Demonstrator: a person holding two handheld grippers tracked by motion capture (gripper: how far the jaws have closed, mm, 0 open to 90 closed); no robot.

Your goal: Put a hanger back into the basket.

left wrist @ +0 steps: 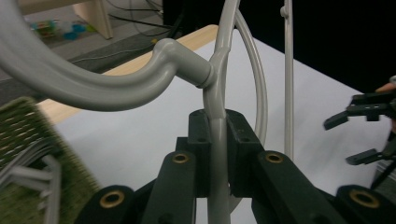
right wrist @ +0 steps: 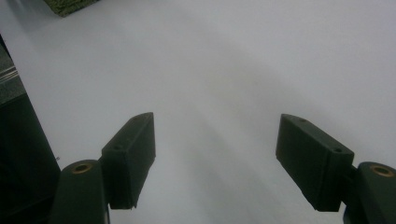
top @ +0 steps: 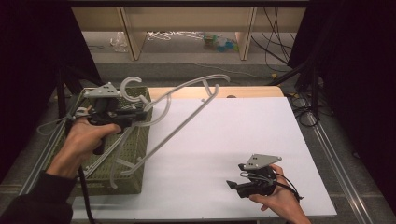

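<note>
Hanger [top: 187, 109] is squeezed tight in our left gripper [top: 125, 116], up above the green basket [top: 135, 173] at nine o'clock. Our right gripper [top: 236, 184] waits at five o'clock, jaws wide, holding nothing. Next we should bring it across for the far end

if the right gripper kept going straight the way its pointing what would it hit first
Probably just the white table top. The right gripper has open jaws angled down at the bare surface, nothing between them; the green basket sits far off at the edge, likely out of line.
</note>
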